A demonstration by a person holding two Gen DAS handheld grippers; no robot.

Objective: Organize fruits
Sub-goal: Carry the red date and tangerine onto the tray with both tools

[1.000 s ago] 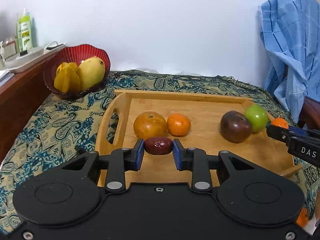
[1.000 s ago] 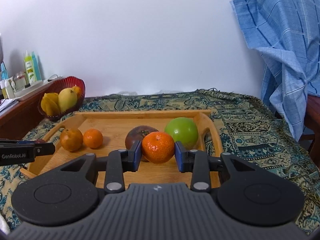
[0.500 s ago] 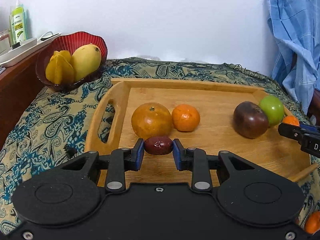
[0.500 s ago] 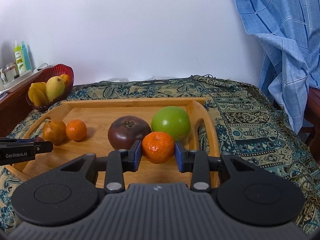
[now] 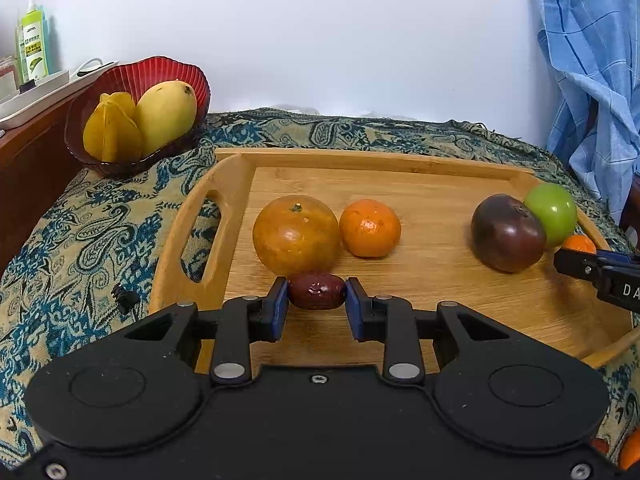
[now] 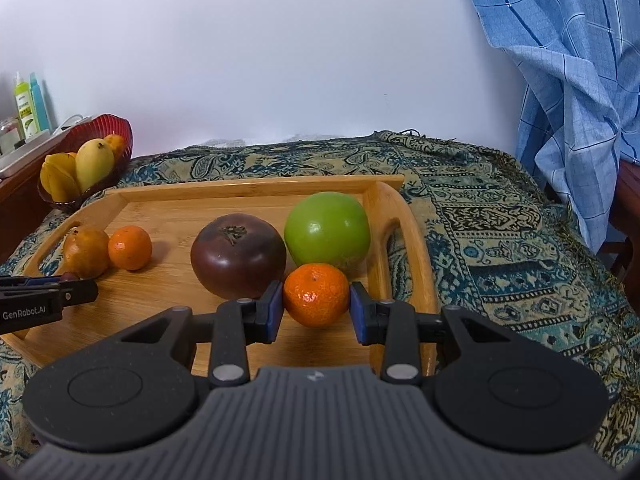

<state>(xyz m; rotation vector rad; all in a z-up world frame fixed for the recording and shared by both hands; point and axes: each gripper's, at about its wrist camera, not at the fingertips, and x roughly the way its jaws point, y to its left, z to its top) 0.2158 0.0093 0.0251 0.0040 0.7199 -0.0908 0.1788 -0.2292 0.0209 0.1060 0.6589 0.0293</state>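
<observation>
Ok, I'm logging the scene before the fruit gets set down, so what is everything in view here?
wooden tray: 1, light bamboo, on the cloth.
patterned cloth: 1, teal and tan, covers the table.
large orange: 1, brownish orange, tray's left side.
small mandarin: 1, orange, beside it.
dark tomato: 1, purple-brown, tray's right side.
green fruit: 1, green, beside the tomato.
red bowl: 1, holds a yellow mango and a starfruit.
bottles: green, far left shelf.
blue cloth: 1, hanging, right.
left gripper: shut on a dark red date.
right gripper: shut on a mandarin.
</observation>
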